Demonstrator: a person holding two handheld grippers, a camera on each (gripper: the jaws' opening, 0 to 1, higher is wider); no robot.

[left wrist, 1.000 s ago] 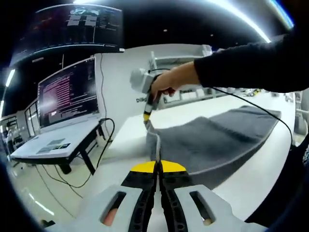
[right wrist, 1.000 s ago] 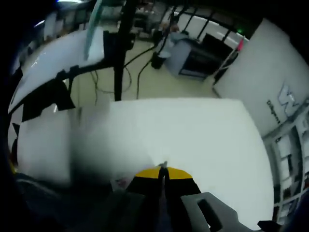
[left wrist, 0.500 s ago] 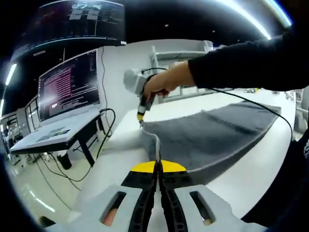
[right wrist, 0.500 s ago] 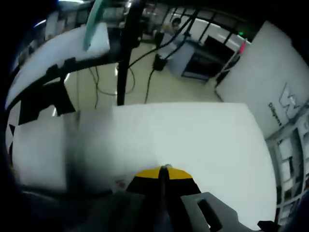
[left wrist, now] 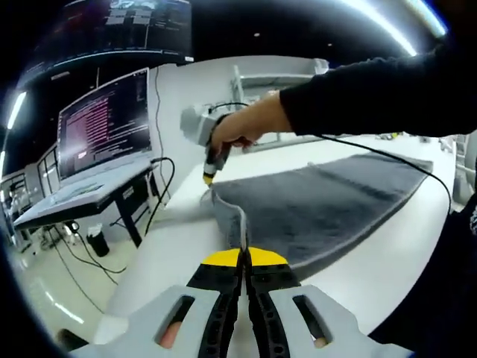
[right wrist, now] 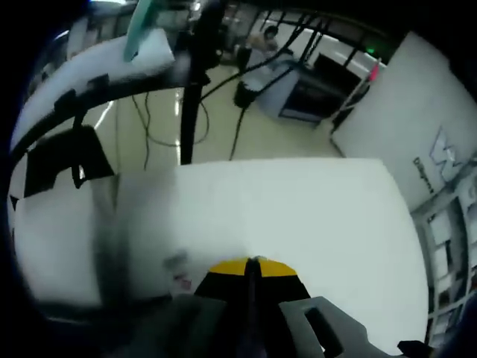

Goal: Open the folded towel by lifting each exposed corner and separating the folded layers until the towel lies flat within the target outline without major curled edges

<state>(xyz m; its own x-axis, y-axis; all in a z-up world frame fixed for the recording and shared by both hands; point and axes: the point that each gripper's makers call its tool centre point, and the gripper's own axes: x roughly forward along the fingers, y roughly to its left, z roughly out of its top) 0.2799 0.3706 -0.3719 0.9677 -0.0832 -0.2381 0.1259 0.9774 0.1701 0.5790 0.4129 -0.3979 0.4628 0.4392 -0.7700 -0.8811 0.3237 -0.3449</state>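
towel [left wrist: 328,205], dark grey, lies spread across the white table [left wrist: 179,246] in the left gripper view, running from just ahead of the left gripper [left wrist: 244,257] away toward the far right. its near edge rises into a thin raised fold that leads straight down into the yellow tips of the left gripper, whose jaws stand pressed together on that edge, so the left gripper has the towel's near corner pinched. the cloth beyond the pinch looks mostly flat, with a lighter hem along its near side.

further along the same raised edge, the right gripper [left wrist: 209,175] comes in from the right, held in a person's hand [left wrist: 242,130] with a dark sleeve [left wrist: 373,93] behind it. its yellow tip points down at the far corner of the towel, touching or just at the cloth; whether that tip is closed on the fabric cannot be told from here. a black cable [left wrist: 387,156] trails from that gripper over the towel.

in the right gripper view the yellow tips of the right gripper [right wrist: 252,262] meet with no gap between them, low over the white table [right wrist: 313,216]. dark blurred cloth sits along the bottom beside the jaws, too smeared to tell if it is caught between them.

left of the table in the left gripper view stand a laptop [left wrist: 82,149] on a side desk [left wrist: 97,201] and a large dark monitor [left wrist: 112,30] above it.
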